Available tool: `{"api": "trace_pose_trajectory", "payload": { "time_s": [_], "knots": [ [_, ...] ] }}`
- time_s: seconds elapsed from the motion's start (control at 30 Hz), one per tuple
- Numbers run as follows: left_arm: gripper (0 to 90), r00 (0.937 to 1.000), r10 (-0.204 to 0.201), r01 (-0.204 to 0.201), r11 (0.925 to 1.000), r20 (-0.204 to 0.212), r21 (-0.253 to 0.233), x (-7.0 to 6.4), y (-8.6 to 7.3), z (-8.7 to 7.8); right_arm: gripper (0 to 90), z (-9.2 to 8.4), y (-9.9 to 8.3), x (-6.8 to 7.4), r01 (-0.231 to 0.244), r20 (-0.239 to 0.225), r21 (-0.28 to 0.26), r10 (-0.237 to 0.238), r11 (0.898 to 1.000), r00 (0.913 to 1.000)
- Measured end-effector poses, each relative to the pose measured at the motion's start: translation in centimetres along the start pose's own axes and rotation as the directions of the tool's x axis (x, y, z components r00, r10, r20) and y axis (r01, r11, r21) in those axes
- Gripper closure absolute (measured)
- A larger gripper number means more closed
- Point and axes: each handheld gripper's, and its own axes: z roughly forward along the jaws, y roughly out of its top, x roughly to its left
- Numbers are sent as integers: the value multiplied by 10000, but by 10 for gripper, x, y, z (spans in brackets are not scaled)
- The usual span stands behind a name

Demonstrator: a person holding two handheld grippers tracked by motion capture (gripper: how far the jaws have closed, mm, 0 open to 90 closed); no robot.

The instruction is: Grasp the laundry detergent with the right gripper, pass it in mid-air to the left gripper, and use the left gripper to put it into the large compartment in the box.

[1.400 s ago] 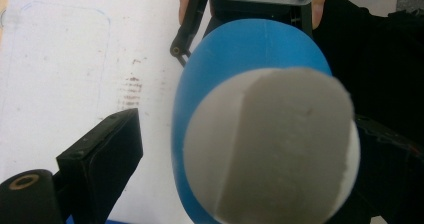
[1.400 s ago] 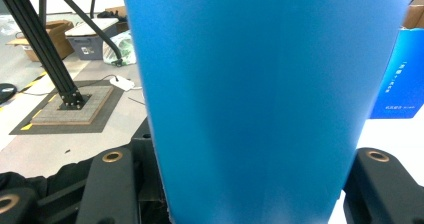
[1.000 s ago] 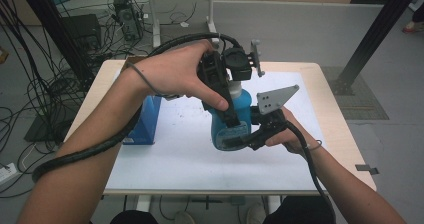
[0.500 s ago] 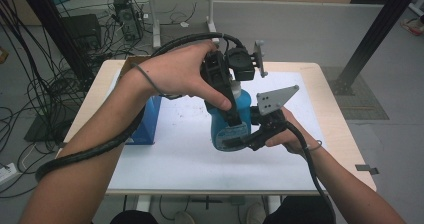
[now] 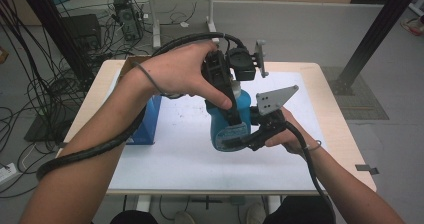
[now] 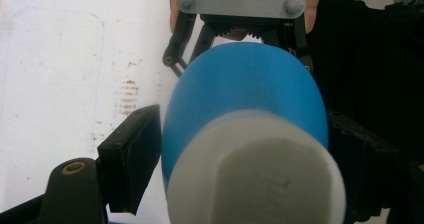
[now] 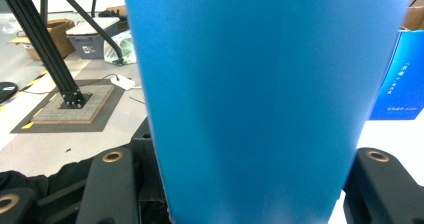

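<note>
1. Blue box (image 5: 145, 126): stands upright on the left part of the counter (image 5: 345, 134), apart from the work and partly hidden by the left forearm. Not involved; leave it alone.
2. White sheet (image 5: 175, 154): covers the middle of the counter, smudged in places. The bottle is held over it, a safe place if anything slips.
3. Left gripper (image 5: 227, 91): comes down from above onto the top end of the bottle. In the left gripper view one jaw presses the blue shoulder just below the white cap (image 6: 257, 171); the other jaw is in shadow at the far side. It appears to be pinching the bottle's neck end. My judgement: the step is opening the cap, so turn about the bottle's own axis, squarely and without levering sideways.
4. Blue bottle (image 5: 230, 121): roughly upright, near the counter's middle, held between both grippers. Smooth plastic will likely slip if squeezed lightly.
5. Right gripper (image 5: 240, 139): clamped on the bottle's lower body from the right side, jaws either side of the blue wall (image 7: 260, 99). Hold firm and steady as the anchor.
</note>
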Motion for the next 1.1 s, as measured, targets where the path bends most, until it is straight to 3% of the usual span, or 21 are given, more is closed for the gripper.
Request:
{"api": "trace_pose_trajectory", "payload": {
  "time_s": [0.57, 1.1],
  "knots": [
    [360, 9996, -223, 221, 9997, 190, 119, 1, 4, -1, 405, -2, 0, 0, 63, 6, -10, -63, 10000, 10000],
    [371, 9994, -351, 351, 9992, 29, 180, 0, 8, -2, 404, -3, -1, 0, 39, -37, -222, -40, 9997, 10000]
  ]
}}
